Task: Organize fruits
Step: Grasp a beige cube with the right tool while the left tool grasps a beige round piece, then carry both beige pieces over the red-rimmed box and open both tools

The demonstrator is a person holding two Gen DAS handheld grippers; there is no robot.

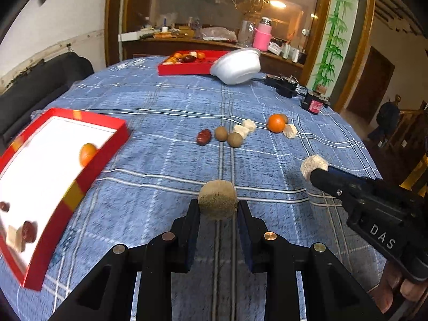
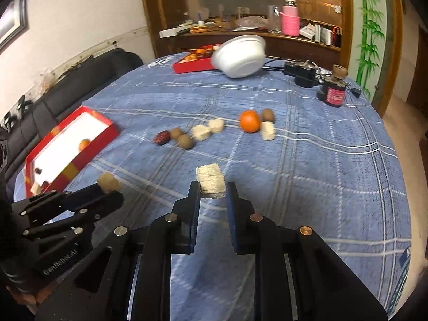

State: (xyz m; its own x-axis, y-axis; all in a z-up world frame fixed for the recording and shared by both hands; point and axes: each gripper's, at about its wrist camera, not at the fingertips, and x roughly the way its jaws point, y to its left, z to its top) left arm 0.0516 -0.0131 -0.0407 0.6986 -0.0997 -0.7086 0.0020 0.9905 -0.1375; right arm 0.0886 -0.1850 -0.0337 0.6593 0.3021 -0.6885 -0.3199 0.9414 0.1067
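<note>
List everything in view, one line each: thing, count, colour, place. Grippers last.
Near tray: one, red with white floor, table's left; holds an orange, red dates, a pale piece.
Far tray: one, red, far side, holding fruit.
Bowl: one, white, tipped against far tray.
Loose orange: one, mid-table.
Brown round fruits: three loose, mid-table.
Loose red date: one, mid-table.
Pale cubes: three loose, mid-table.
Tablecloth: blue plaid.
Left gripper: shut on a brown ball.
Right gripper: shut on a pale block.
</note>
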